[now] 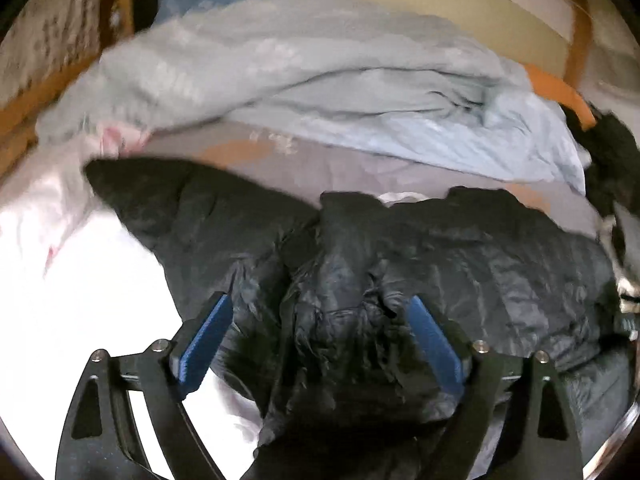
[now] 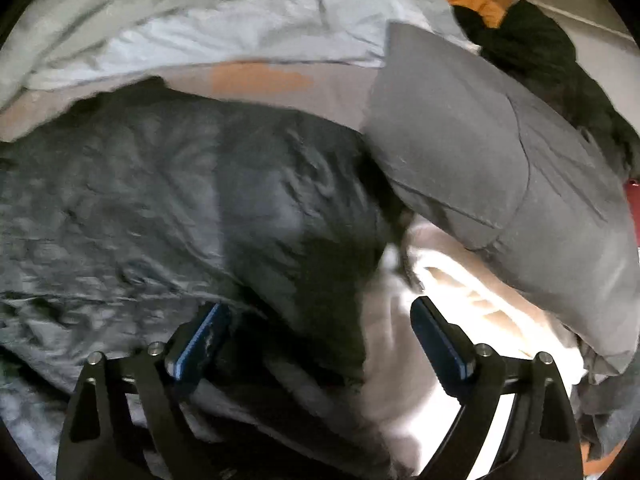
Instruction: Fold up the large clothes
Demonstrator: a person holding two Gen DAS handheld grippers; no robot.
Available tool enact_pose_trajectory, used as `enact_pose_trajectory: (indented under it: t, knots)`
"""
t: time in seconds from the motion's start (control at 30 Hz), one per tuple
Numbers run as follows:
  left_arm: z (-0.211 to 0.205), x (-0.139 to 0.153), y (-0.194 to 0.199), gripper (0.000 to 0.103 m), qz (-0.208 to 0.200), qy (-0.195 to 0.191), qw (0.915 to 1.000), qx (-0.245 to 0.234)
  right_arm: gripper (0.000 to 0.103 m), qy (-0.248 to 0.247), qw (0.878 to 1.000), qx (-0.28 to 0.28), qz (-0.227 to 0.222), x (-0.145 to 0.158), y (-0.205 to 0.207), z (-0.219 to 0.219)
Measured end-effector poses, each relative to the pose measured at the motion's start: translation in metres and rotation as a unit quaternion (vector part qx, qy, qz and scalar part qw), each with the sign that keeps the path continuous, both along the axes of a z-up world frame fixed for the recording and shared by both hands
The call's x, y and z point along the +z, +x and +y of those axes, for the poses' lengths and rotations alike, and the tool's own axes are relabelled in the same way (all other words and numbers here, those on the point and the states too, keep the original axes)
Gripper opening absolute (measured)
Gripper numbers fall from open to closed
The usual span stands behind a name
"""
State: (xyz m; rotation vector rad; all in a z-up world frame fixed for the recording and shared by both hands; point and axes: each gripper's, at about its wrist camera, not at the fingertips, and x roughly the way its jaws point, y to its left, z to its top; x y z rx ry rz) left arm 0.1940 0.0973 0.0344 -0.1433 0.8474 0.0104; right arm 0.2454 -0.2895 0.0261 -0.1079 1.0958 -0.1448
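A black puffy quilted jacket lies spread across a bed, crumpled in its middle. My left gripper is open, its blue pads either side of a bunched fold of the jacket, just above it. In the right wrist view the same jacket fills the left and centre. My right gripper is open over the jacket's right edge, its left pad over the black fabric and its right pad over the white sheet.
A grey-blue duvet is heaped behind the jacket. A grey pillow lies to the right, with dark clothing behind it. The wooden bed frame runs along the far side. White bedding lies left.
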Motion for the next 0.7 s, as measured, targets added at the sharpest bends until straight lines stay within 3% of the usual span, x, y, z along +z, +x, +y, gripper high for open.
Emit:
enact_pose_trajectory:
  t: [0.07, 0.13, 0.23, 0.27, 0.3, 0.33, 0.37, 0.47, 0.53, 0.63, 0.7]
  knots:
    - [0.002, -0.01, 0.003, 0.074, 0.017, -0.056, 0.9982, -0.014, 0.093, 0.044, 0.998, 0.038, -0.002, 0.016, -0.012, 0.011]
    - [-0.005, -0.013, 0.009, 0.074, 0.022, -0.094, 0.9943, -0.045, 0.093, 0.058, 0.997, 0.054, -0.013, 0.032, -0.024, 0.019]
    - [-0.028, -0.021, 0.016, 0.074, 0.04, -0.077, 0.9919, -0.093, 0.093, 0.036, 0.997, 0.044, -0.043, 0.049, -0.039, 0.013]
    - [-0.035, -0.026, 0.019, 0.067, 0.051, -0.068, 0.9913, -0.101, 0.093, 0.028, 0.998, 0.034, -0.053, 0.053, -0.04, 0.007]
    - [-0.042, -0.034, 0.023, 0.045, 0.072, -0.056, 0.9902, -0.106, 0.093, 0.02, 0.998, 0.02, -0.063, 0.057, -0.038, -0.004]
    - [-0.045, -0.039, 0.025, 0.031, 0.085, -0.046, 0.99, -0.103, 0.093, 0.014, 0.997, 0.001, -0.071, 0.061, -0.036, -0.012]
    - [-0.043, -0.043, 0.027, 0.009, 0.087, -0.04, 0.991, -0.094, 0.093, 0.01, 0.997, -0.022, -0.078, 0.064, -0.035, -0.023]
    - [-0.031, -0.032, 0.027, 0.006, 0.05, -0.029, 0.9963, -0.063, 0.093, 0.039, 0.994, -0.059, -0.086, 0.068, -0.032, -0.057]
    - [-0.02, -0.012, 0.021, 0.006, 0.01, 0.006, 0.9993, -0.036, 0.091, 0.076, 0.99, -0.067, -0.093, 0.067, -0.032, -0.068]
    - [-0.002, 0.002, 0.017, 0.006, -0.012, 0.039, 0.9991, -0.011, 0.057, 0.104, 0.989, -0.062, -0.088, 0.06, -0.033, -0.069]
    - [0.004, 0.001, 0.016, 0.006, -0.012, 0.034, 0.9993, -0.012, 0.051, 0.092, 0.991, -0.05, -0.08, 0.053, -0.028, -0.055]
